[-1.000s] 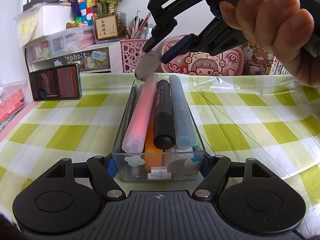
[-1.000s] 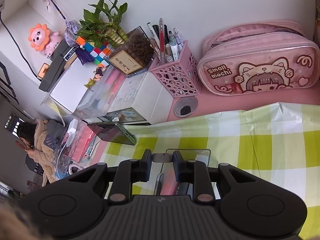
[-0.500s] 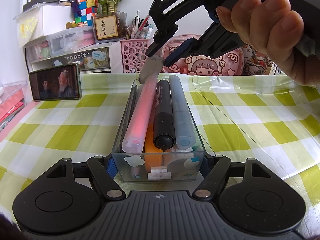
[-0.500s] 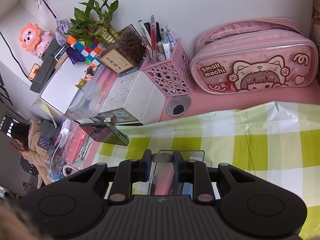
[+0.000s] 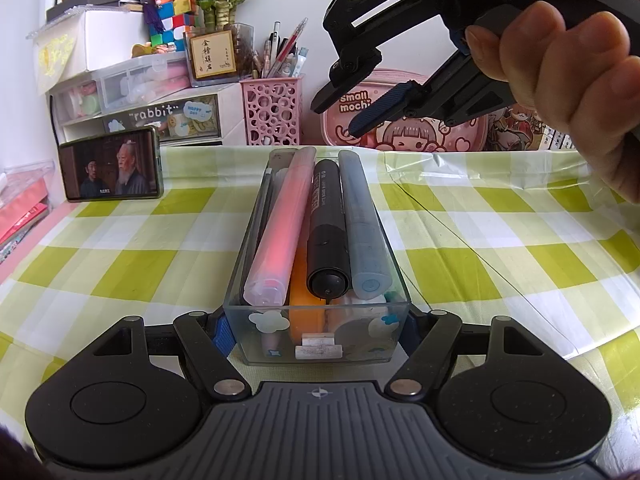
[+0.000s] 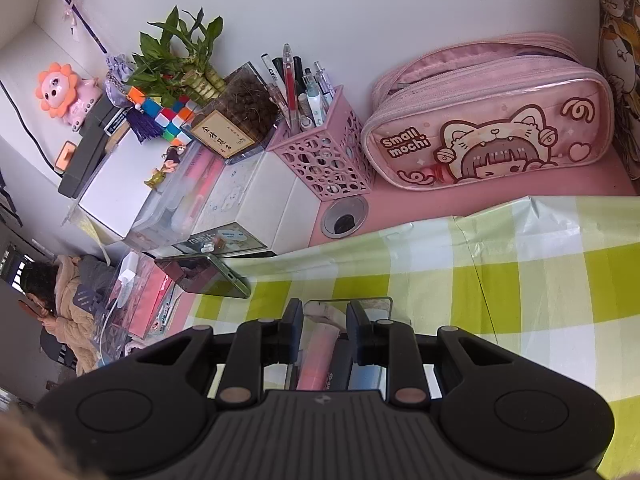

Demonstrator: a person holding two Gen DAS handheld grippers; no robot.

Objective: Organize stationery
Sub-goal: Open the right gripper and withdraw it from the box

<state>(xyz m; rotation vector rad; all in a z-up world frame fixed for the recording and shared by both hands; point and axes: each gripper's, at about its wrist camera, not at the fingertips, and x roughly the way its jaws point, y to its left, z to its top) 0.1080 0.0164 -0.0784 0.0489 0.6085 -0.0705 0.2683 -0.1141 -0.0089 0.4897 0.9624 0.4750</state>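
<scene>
A: Report the scene from left to right.

B: At the far left, a dark smartphone (image 5: 111, 164) stands propped on its long edge at the rim of the green-and-white checked tablecloth (image 5: 480, 240). Behind it sit white drawer units, and beside those a pink perforated pen holder (image 5: 272, 112) filled with pens.

A: Location of the task item?

B: The clear rectangular plastic box (image 5: 316, 320) lies at the centre of the cloth, long axis pointing away from the left wrist camera. Inside, side by side on top: a pale pink marker (image 5: 282, 224), a black marker (image 5: 326, 224) and a grey-blue marker (image 5: 362, 224). An orange item and small white pieces lie beneath them. A grey eraser (image 5: 278, 156) rests at the far left corner of the box.

A: Left gripper condition?

B: The left gripper (image 5: 316, 330) is clamped on the near end of the box, one pad against each side wall.

A: Right gripper condition?

B: The right gripper (image 5: 334, 116), held in a hand (image 5: 568, 92), hovers above the far end of the box. Its jaws stand apart with nothing between them. In the right wrist view, the gripper (image 6: 324, 326) shows the pink marker below the gap, with no contact.

A: Far right?

B: A pink cartoon-printed pencil case (image 6: 488, 120) lies behind the cloth, against the wall.
</scene>
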